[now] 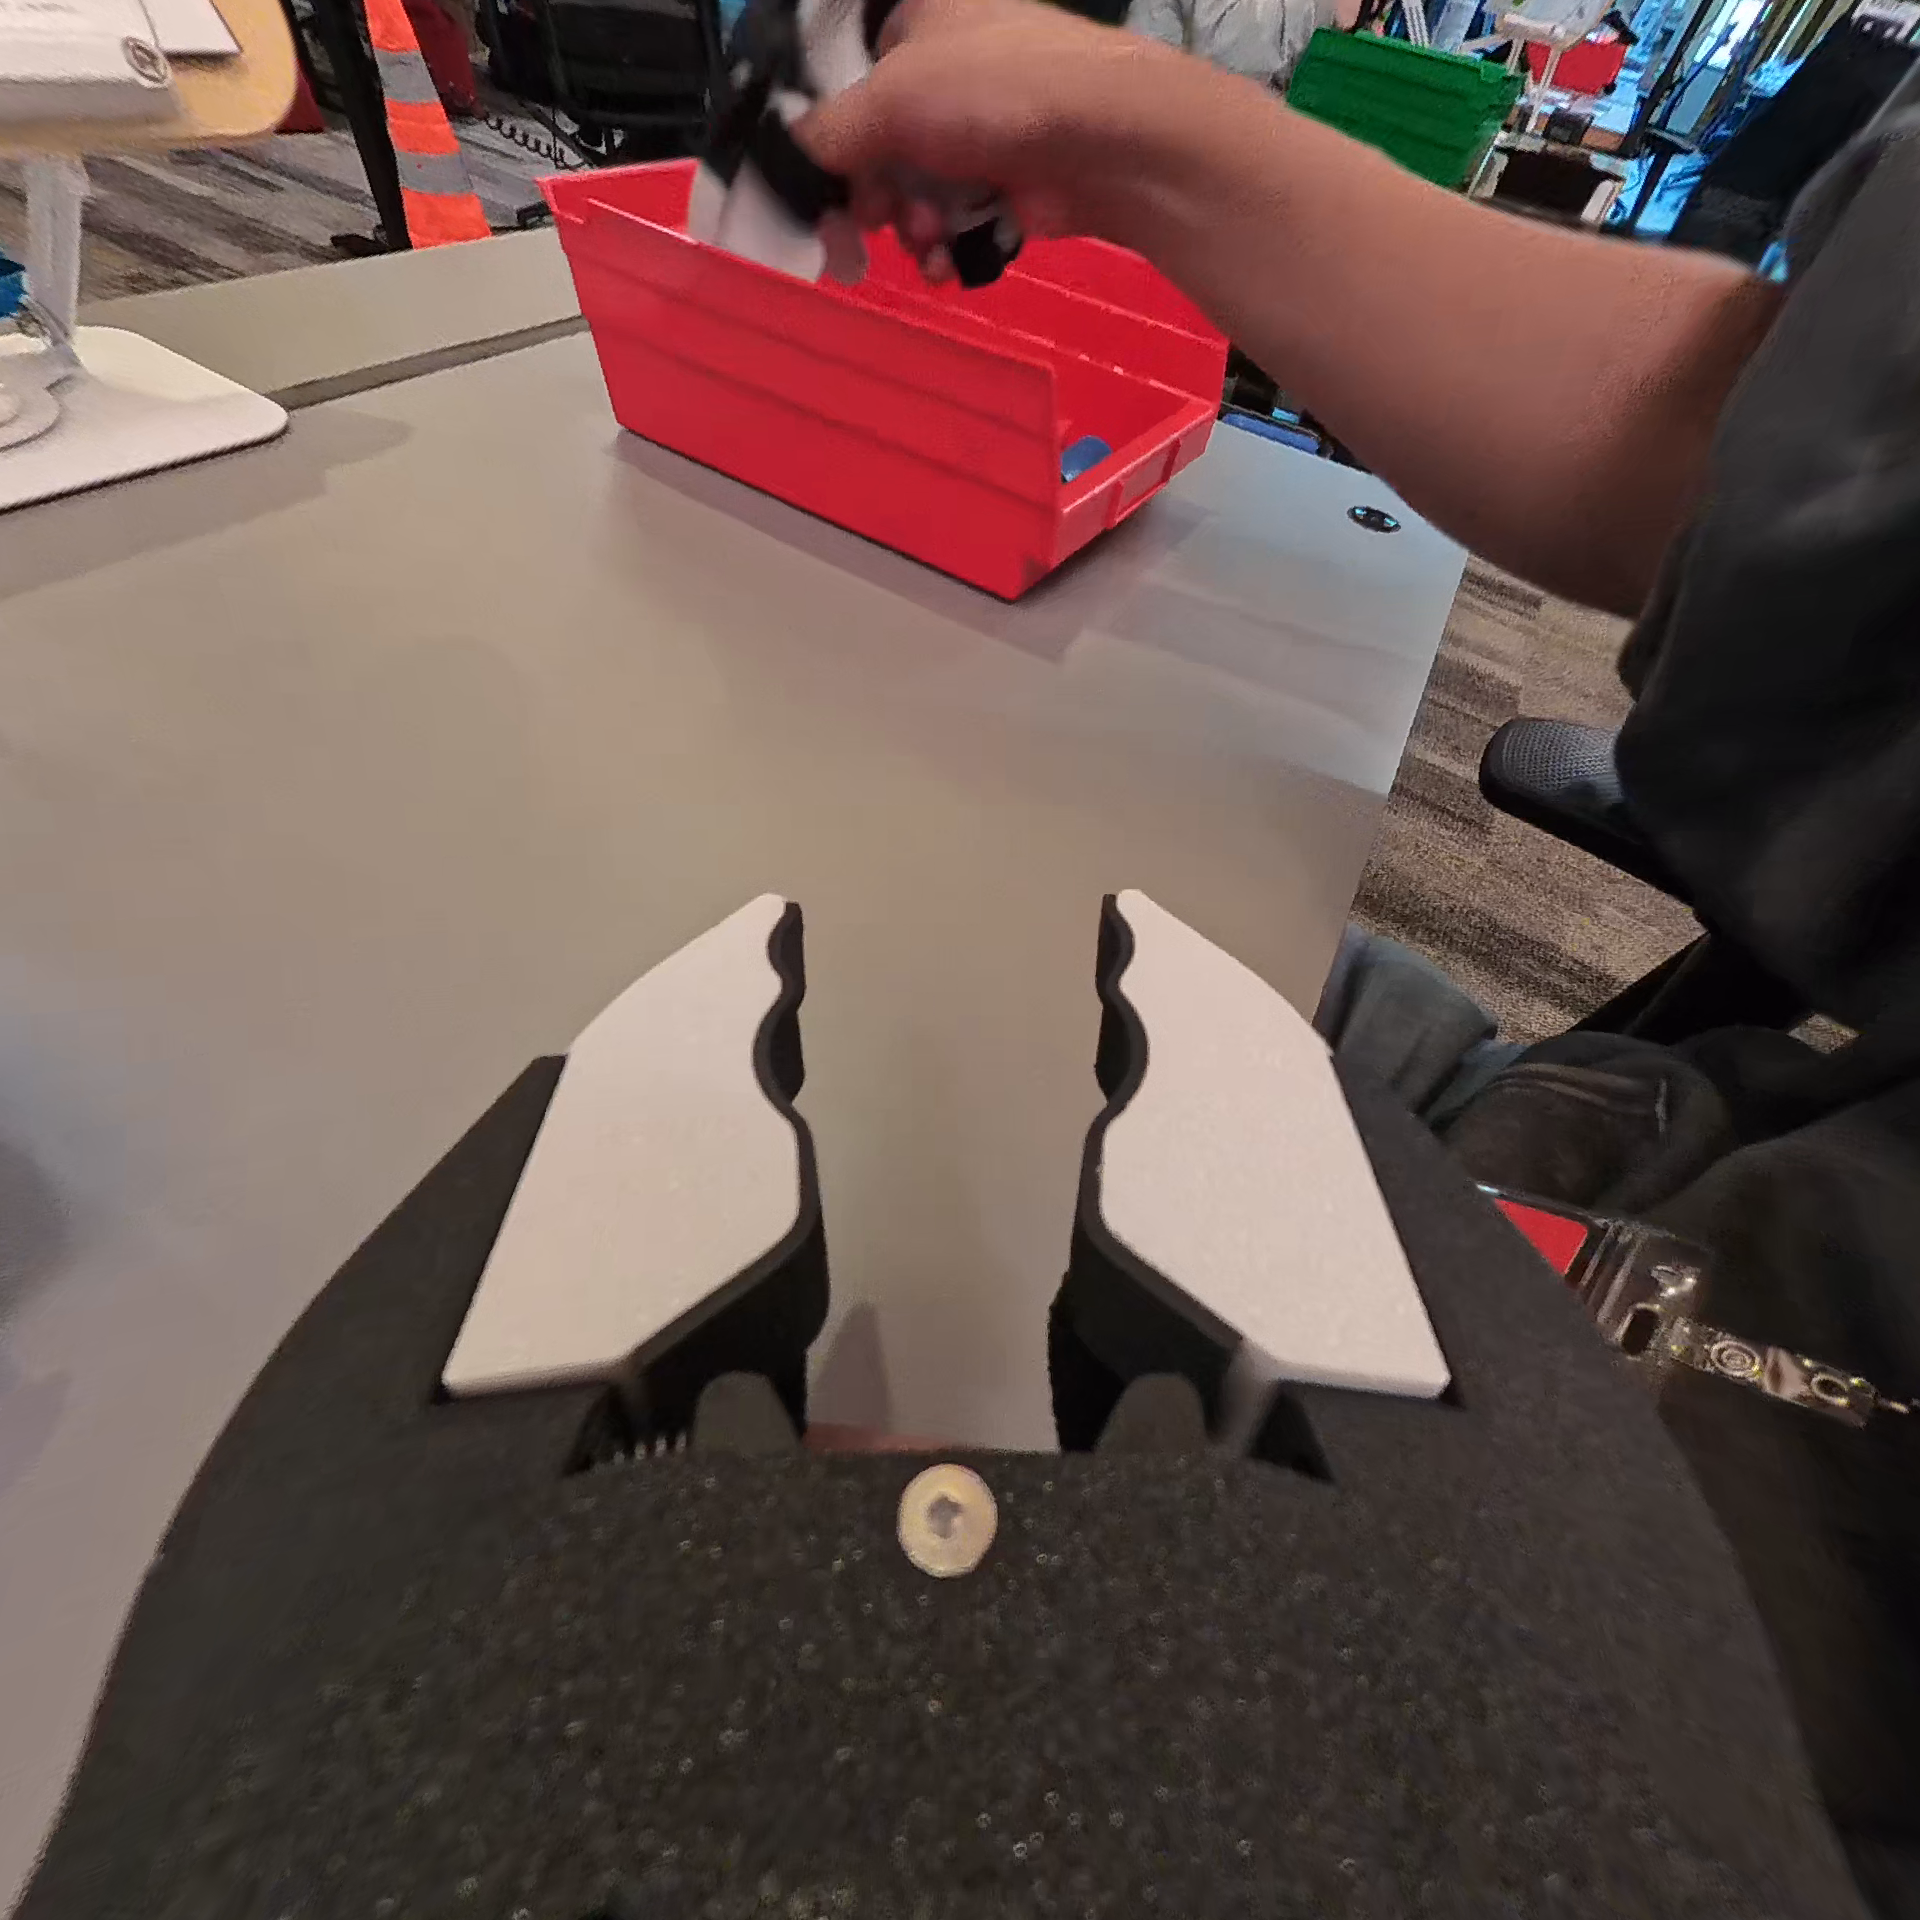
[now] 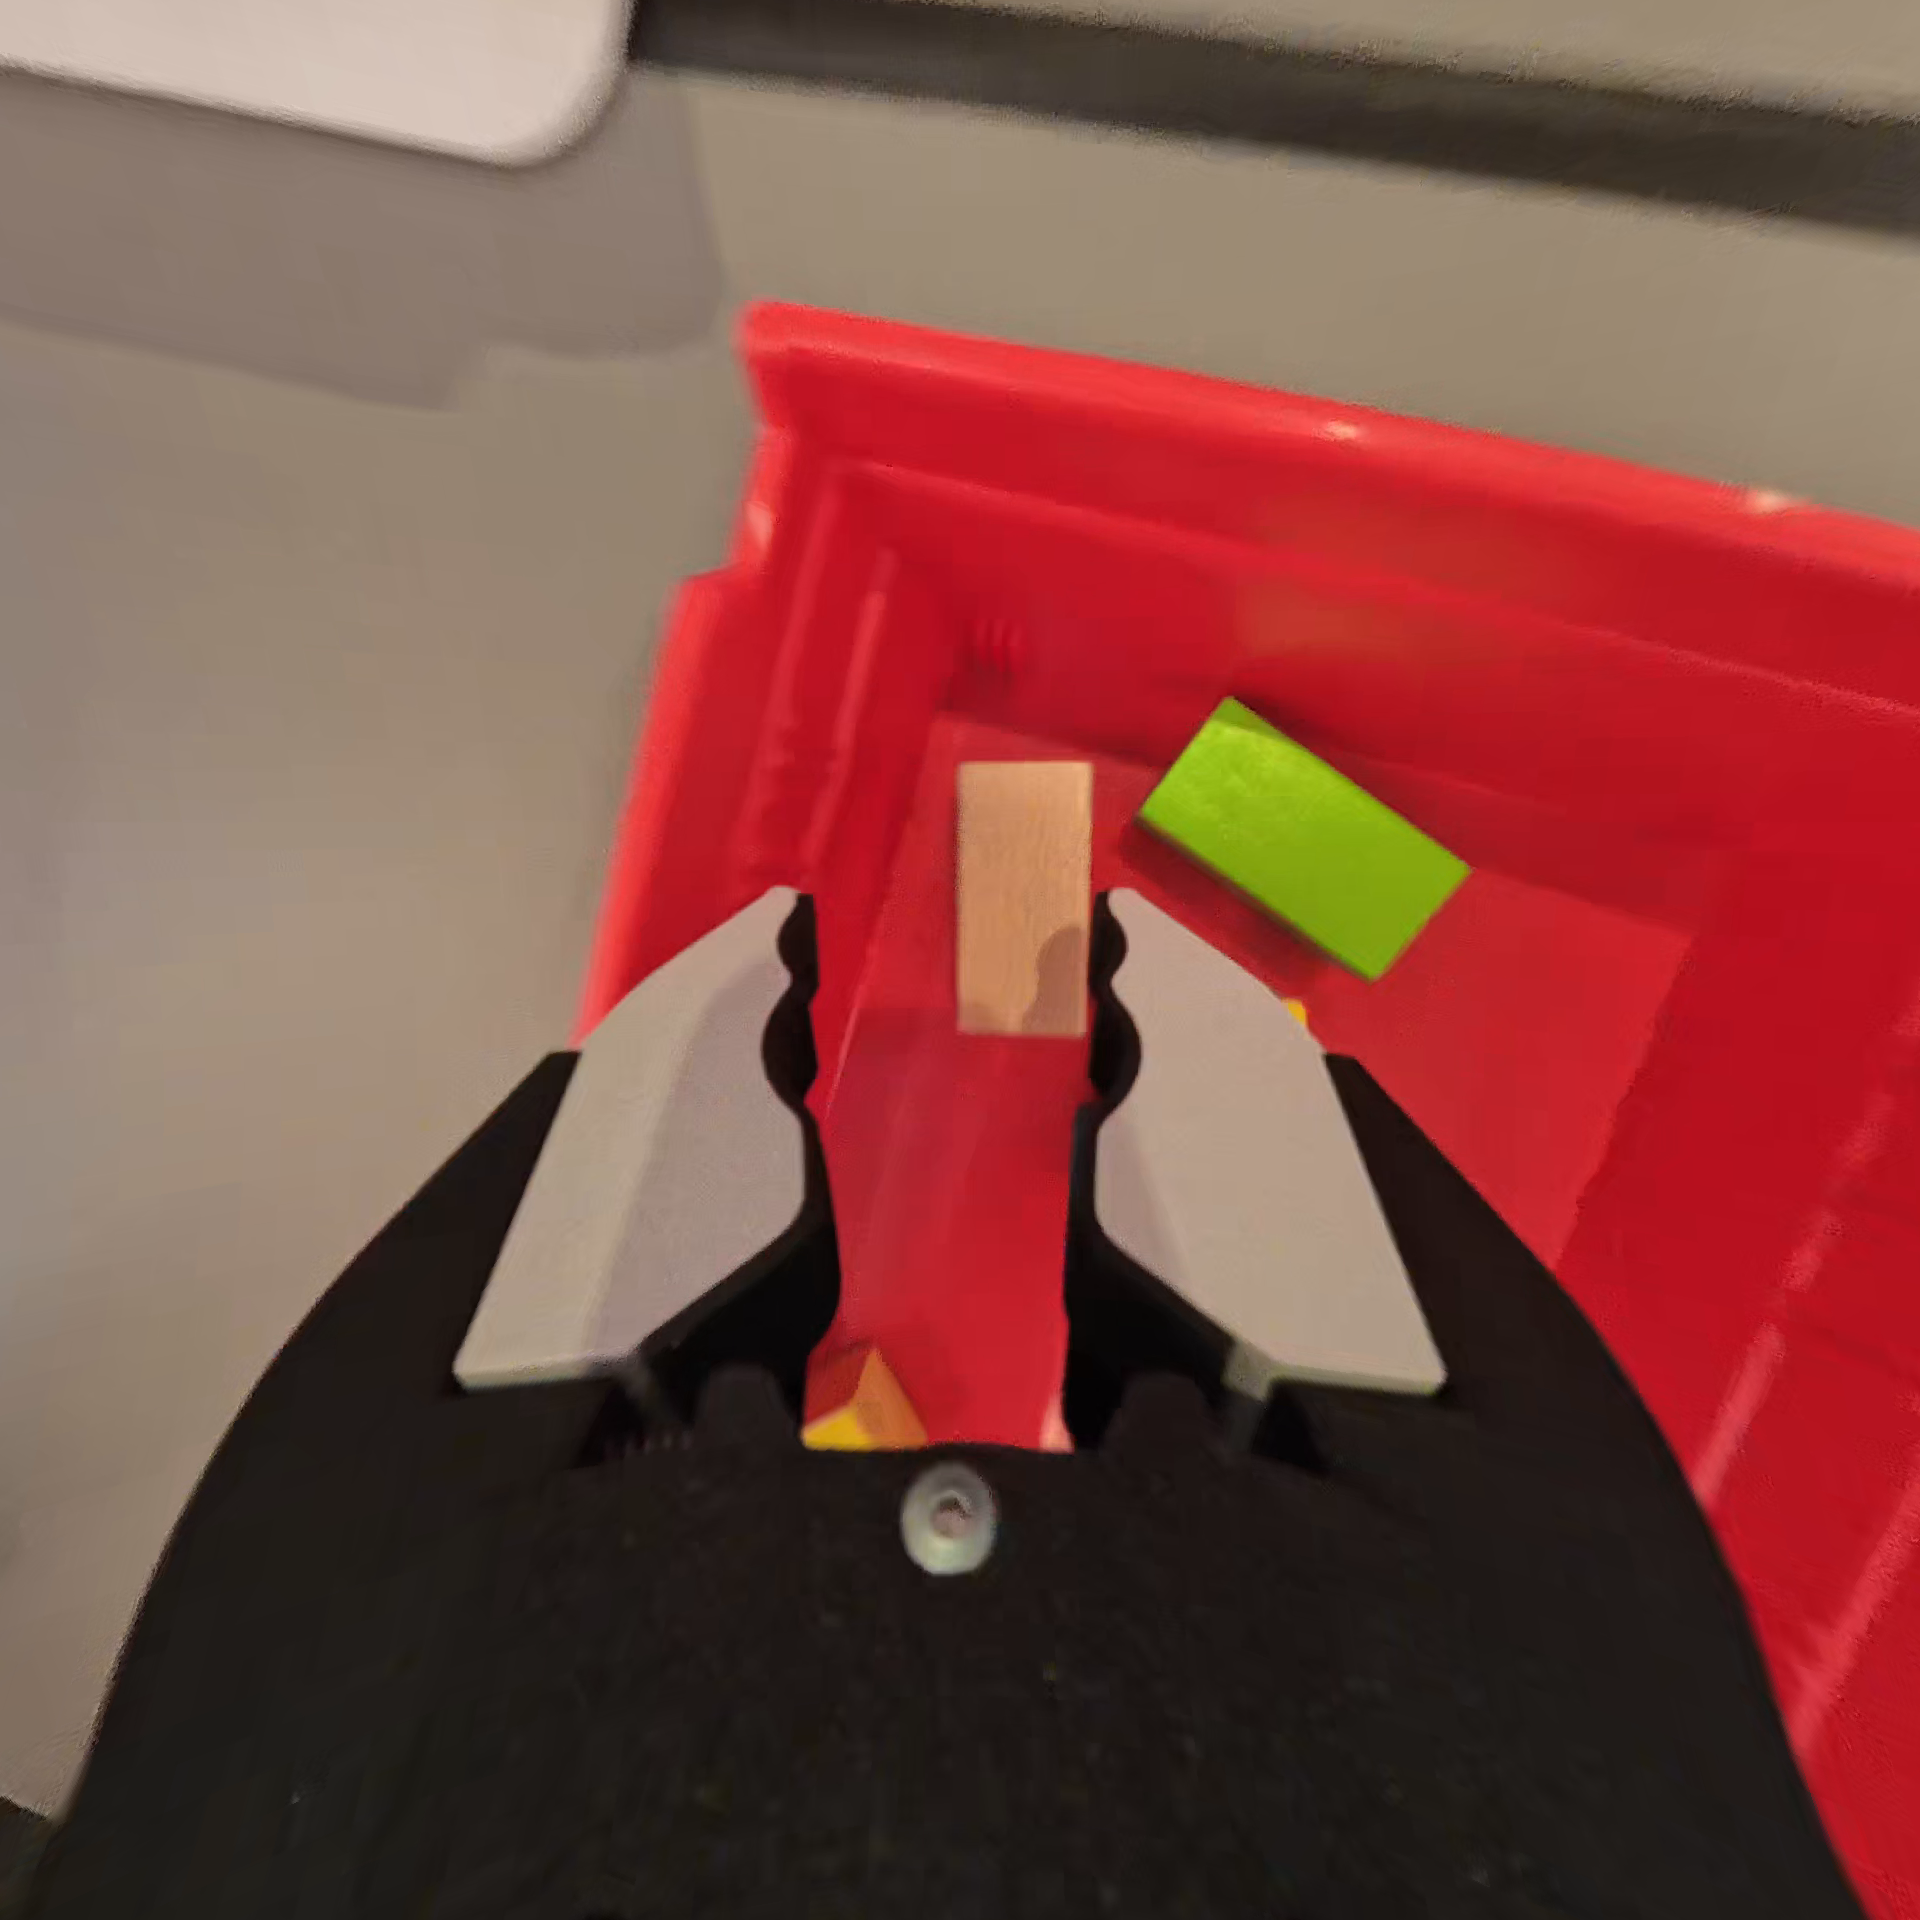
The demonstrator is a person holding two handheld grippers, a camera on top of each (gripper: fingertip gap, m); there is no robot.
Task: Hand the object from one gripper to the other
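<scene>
A red plastic bin point(image 1: 831, 416) stands on the grey table point(image 1: 520, 727). My right gripper point(image 2: 951, 909) is open and empty, pointing down into the bin point(image 2: 1351, 540). Below its tips lies a plain wooden block point(image 2: 1023, 883), with a green block point(image 2: 1299, 842) to its right and a yellow-orange block point(image 2: 862, 1408) near the gripper's base. In the left wrist view the right gripper point(image 1: 790, 177) shows blurred in a person's hand over the bin's far end. My left gripper point(image 1: 951, 909) is open and empty above the bare table, well short of the bin. A blue piece point(image 1: 1084, 455) shows inside the bin.
A white stand base point(image 1: 114, 416) sits at the table's left; it also shows in the right wrist view point(image 2: 312, 73). The person's arm point(image 1: 1403, 343) reaches over from the right. The table's right edge point(image 1: 1392, 779) drops to carpet. An orange cone point(image 1: 421, 135) and green crates point(image 1: 1403, 104) stand behind.
</scene>
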